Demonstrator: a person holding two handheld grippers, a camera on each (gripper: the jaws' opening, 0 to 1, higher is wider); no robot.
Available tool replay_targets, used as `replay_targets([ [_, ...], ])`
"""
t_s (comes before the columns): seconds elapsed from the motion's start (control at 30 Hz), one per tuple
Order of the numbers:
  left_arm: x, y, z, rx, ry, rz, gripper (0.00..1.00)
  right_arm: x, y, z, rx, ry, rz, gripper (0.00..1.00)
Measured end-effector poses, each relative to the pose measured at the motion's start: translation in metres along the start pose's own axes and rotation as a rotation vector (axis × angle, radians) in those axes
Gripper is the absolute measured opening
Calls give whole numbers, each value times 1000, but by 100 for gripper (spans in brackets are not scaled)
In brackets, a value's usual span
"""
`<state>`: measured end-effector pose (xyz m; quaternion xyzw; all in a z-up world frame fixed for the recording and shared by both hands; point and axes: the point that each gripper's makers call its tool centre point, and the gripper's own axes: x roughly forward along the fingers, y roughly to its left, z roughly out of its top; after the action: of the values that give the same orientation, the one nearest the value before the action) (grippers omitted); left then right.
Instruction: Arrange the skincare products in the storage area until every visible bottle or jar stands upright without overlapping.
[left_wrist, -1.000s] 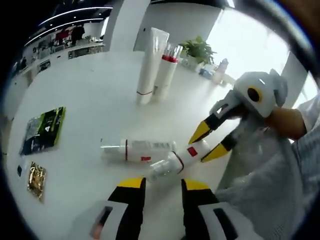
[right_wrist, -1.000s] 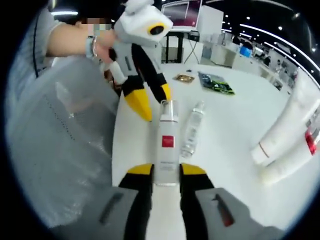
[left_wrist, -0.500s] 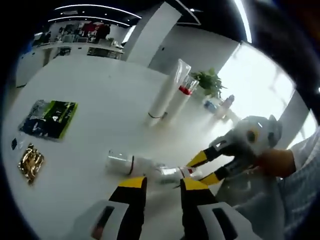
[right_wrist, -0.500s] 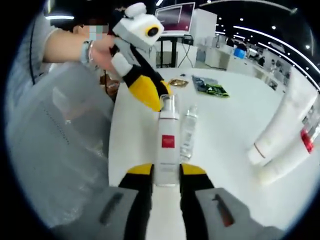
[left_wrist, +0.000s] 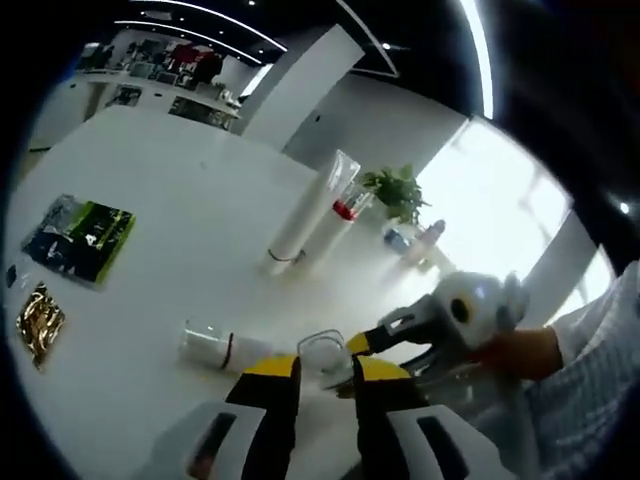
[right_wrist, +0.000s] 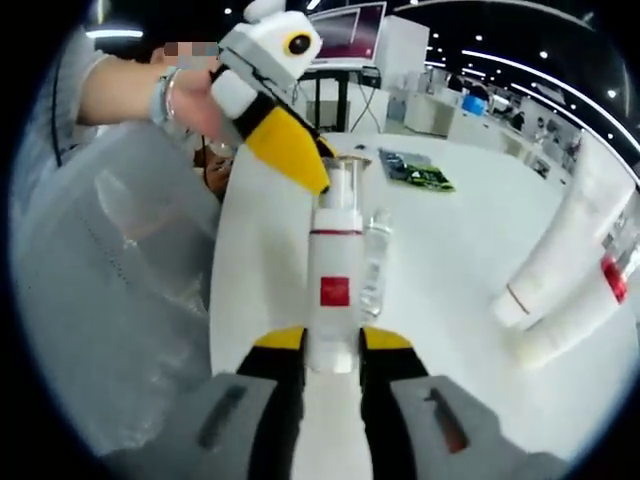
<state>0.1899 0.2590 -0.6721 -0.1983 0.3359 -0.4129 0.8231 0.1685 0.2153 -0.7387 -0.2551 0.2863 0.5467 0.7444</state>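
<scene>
A white pump bottle (right_wrist: 333, 290) with a red label and a clear cap (left_wrist: 320, 350) is held off the white table (right_wrist: 450, 230), tilted up. My right gripper (right_wrist: 333, 345) is shut on its lower body. My left gripper (left_wrist: 322, 368) comes in from the far end, its yellow jaws (right_wrist: 300, 165) closed in on either side of the cap. A clear-capped bottle (left_wrist: 215, 348) lies on its side on the table, just beside the held one (right_wrist: 375, 260). Two tall white tubes (left_wrist: 300, 220) stand upright together further off, one with a red band (right_wrist: 590, 310).
A green packet (left_wrist: 80, 240) and a gold packet (left_wrist: 38, 325) lie flat near the table's left edge. A potted plant (left_wrist: 395, 190) and small bottles stand at the far side. A person's sleeve and clear plastic (right_wrist: 120, 300) hang by the table edge.
The right gripper has tipped the white pump bottle up off the table. The left gripper has moved to the cap end and its jaws have narrowed around the cap.
</scene>
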Motion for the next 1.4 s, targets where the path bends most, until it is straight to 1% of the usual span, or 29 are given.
replay_targets([
  [0.1,3,-5,-3,53,18,-8,22,2,1,3,4,-9,-2,19],
  [0.17,4,-10,-5,99,33,-17,22,4,3,2,-7,-2,-4,19],
  [0.3,6,-14,-10,170,60,-19,22,7,5,-2,-16,15,2,19],
  [0.37,7,-17,-10,196,60,-25,23,8,5,-3,-17,18,2,19],
  [0.47,9,-24,-12,226,68,-54,23,10,8,-5,-11,24,13,19],
  [0.53,10,-34,-13,247,64,-93,24,12,9,-4,-2,19,19,19],
  [0.57,11,-37,-14,257,69,-106,22,12,9,-5,-3,18,22,19],
  [0.6,12,-41,-18,266,91,-127,20,14,10,-6,3,22,25,19],
  [0.63,13,-43,-21,269,102,-135,15,15,10,-7,4,26,25,19],
  [0.67,15,-42,-23,270,113,-126,13,15,10,-6,5,18,25,19],
  [0.7,15,-42,-23,276,116,-124,12,14,10,-7,9,25,24,19],
  [0.73,16,-39,-23,298,115,-110,13,14,10,-7,10,24,24,19],
  [0.9,14,-36,-23,288,119,-106,14,15,10,-6,16,20,24,19],
  [1.0,15,-35,-24,298,125,-99,16,15,11,-6,18,19,25,19],
  [1.13,15,-33,-26,307,140,-91,22,15,11,-5,27,19,22,20],
  [1.23,14,-29,-28,315,156,-73,23,15,9,-6,37,20,15,20],
  [1.4,14,-22,-27,309,161,-46,24,13,4,-8,55,21,-3,20],
])
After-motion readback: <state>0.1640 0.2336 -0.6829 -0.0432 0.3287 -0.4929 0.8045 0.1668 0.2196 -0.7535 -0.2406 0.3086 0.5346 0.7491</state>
